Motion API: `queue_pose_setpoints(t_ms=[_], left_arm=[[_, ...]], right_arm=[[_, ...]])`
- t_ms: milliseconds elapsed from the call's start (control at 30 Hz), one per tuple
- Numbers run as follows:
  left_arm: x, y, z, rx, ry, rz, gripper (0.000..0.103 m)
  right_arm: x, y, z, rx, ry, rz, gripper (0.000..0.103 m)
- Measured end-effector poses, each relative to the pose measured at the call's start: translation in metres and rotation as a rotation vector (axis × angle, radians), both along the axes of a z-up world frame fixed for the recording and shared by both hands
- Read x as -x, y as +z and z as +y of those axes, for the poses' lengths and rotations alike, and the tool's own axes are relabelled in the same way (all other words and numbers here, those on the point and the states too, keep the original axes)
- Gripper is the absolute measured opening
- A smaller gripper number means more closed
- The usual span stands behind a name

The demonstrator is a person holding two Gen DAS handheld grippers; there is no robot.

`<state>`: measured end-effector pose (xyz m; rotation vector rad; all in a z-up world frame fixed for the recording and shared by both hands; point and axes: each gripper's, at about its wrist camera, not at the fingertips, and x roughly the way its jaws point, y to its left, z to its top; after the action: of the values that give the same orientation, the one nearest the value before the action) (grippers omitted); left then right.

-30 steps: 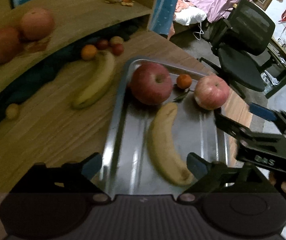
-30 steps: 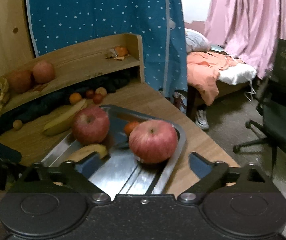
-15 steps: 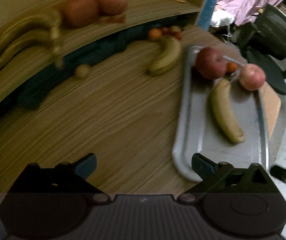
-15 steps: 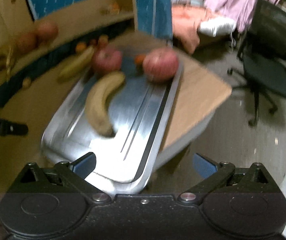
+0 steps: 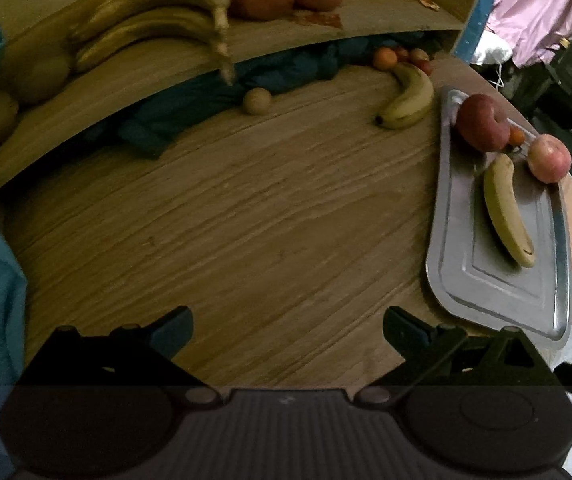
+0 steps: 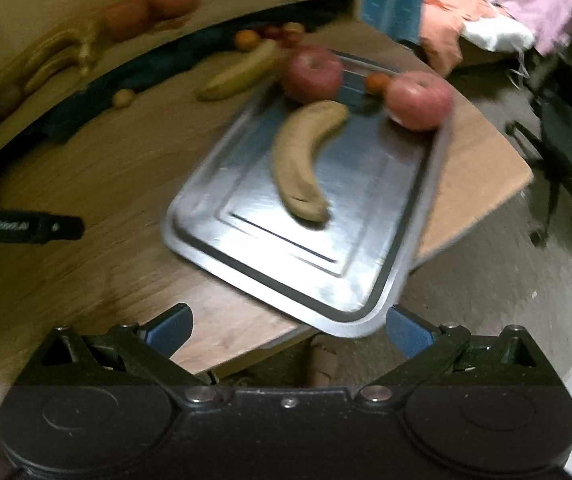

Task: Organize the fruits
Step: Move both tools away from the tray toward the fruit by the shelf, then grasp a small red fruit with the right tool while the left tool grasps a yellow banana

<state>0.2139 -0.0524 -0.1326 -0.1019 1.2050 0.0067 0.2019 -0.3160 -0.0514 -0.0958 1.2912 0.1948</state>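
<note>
On the table [image 5: 245, 220] we hold our left tongs [image 5: 288, 330] and right tongs [image 6: 289, 326] wide open and empty, while the tray [image 6: 213, 208] carries a banana [image 6: 302, 164], two apples [image 6: 420, 100] and a small orange [image 6: 378, 83].

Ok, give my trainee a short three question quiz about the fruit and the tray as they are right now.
1. True or false: the metal tray overhangs the table edge.
2. How many apples are on the tray?
3. The loose banana beside the tray lies on: A the shelf, B the table, C the floor?

Key: 1 true. 2 two, the dark apple and the pink apple. 3 B.
</note>
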Motion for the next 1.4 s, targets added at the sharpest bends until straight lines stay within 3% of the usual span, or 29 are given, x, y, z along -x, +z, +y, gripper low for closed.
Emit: queue_pose_setpoints(t_ms=[367, 633, 1033, 1267, 1400], left_arm=[[-0.002, -0.001, 0.001, -0.006, 0.052, 0.013, 0.103], [-0.028, -0.003, -0.011, -0.009, 0.068, 0.006, 0.103], [-0.115, -0.002, -0.063, -0.047, 0.023, -0.077, 0.103], [-0.170, -0.010, -0.084, -0.067, 0.004, -0.110, 0.103], [-0.188, -0.015, -0.094, -0.087, -0.032, -0.107, 0.103]], right_arm=[[-0.017, 0.002, 0.021, -0.029, 0.122, 0.013, 0.102], [-0.047, 0.001, 0.014, -0.057, 0.162, -0.020, 0.102], [-0.164, 0.006, -0.027, -0.149, 0.191, -0.235, 0.102], [-0.255, -0.022, -0.030, -0.157, 0.243, -0.260, 0.102], [-0.286, -0.040, -0.020, -0.160, 0.287, -0.251, 0.102]])
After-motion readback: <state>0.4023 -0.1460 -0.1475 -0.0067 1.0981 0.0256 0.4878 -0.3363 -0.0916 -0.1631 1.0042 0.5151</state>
